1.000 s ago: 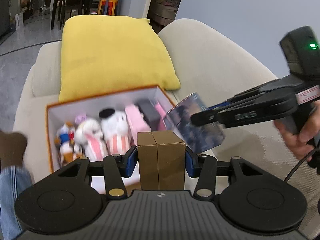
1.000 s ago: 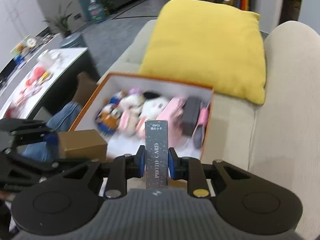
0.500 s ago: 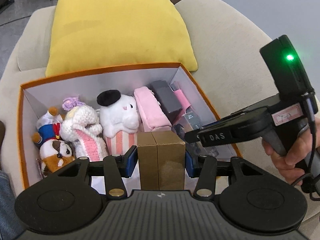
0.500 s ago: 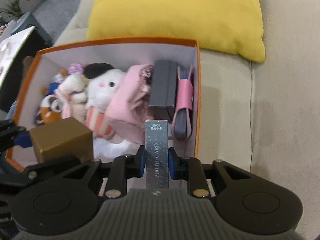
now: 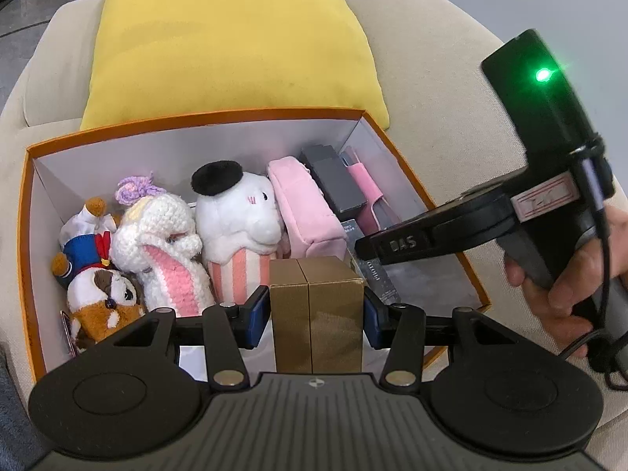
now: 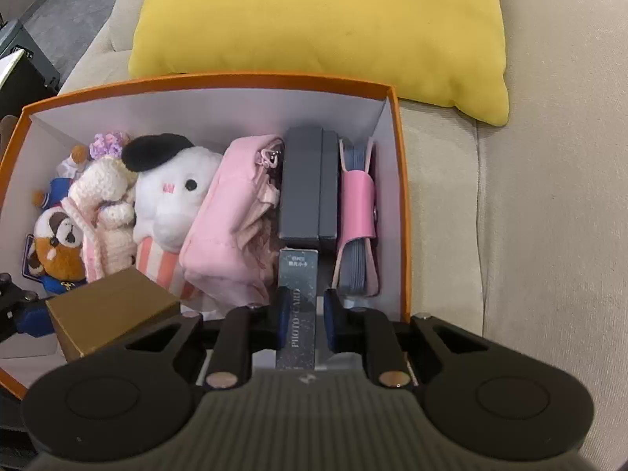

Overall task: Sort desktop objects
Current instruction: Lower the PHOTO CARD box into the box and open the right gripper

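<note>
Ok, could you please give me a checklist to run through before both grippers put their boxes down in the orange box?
1. Gold box clamped in left gripper: ok.
2. Card box firm in right gripper: cannot tell; it is between the jaws, which are closing.
3. Both boxes over the orange box: ok.
4. Bare floor under gold box: cannot tell.
5. Grippers clear of each other: ok, though close.

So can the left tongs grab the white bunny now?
Probably not: the left tongs are full with the gold box, which also sits right in front of the white bunny.
</note>
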The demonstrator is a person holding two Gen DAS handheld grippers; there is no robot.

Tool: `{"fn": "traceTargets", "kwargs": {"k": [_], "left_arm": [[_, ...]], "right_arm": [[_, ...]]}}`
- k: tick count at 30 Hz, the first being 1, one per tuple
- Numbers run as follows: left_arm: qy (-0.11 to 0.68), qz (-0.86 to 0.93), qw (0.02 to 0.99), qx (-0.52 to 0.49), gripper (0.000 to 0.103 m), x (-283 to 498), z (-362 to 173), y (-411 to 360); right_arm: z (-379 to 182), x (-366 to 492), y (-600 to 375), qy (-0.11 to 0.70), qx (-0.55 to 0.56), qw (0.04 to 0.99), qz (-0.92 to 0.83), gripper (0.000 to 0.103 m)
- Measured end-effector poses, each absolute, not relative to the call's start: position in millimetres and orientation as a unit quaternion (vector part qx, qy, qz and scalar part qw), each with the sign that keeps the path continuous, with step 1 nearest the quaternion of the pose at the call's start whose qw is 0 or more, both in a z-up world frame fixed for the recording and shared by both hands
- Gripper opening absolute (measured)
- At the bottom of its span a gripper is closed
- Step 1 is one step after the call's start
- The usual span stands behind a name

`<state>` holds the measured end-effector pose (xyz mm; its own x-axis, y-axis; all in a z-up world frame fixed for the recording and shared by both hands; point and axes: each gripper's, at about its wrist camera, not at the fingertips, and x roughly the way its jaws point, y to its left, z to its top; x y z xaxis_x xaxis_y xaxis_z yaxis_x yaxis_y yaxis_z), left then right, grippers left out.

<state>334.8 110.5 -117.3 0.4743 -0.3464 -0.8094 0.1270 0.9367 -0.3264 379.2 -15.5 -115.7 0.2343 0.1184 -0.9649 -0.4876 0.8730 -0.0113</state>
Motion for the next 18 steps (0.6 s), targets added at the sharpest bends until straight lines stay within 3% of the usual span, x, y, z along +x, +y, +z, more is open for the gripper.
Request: {"fn": "traceTargets", "kwargs": {"k": [7,18], "left_arm": [[0.489,-0.136,0.854,-0.113,0.055,333.0,-112.9,112.7],[0.494,-0.142,0.851,-0.105,0.055,333.7,-115.1,109.0]], "right_arm": [[-96.4,361.6,-22.1,0.585,-0.201,0.74,0.263,0.02],[-124.0,351.7,-17.9,0.624,-0.296,0.661,0.293,0.018]]}}
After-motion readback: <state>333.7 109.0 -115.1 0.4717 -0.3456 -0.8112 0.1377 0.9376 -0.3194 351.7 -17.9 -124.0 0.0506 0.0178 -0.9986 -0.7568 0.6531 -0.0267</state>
